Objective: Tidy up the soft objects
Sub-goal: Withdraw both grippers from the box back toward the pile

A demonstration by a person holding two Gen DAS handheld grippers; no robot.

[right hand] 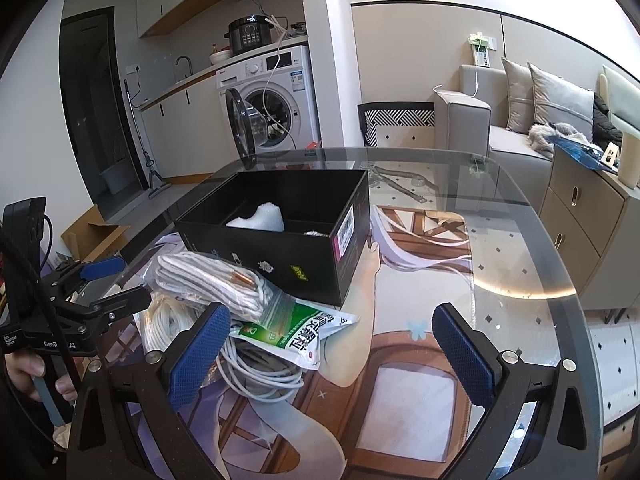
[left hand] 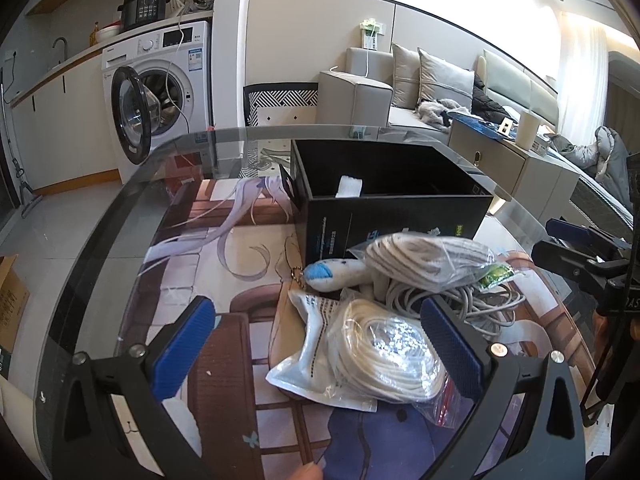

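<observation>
Up close on the left tool (left hand: 316, 344): black forked frame, two fingers faced with blue, finely cross-hatched pads (left hand: 182, 346), and round silver screws on each shoulder. Triangular cut-outs sit in the black arms. Over to the right tool (right hand: 332, 354): same build, same blue textured pads (right hand: 462, 354), same silver screw heads. Seen from the right-hand camera, the left one's body carries pale lettering along its black side, and a dark cable runs by it.

Looked from near, left-wrist view left of the black box (left hand: 394, 200), right-wrist view right of it (right hand: 280, 236); shared box and cable bundles (left hand: 394, 348).
</observation>
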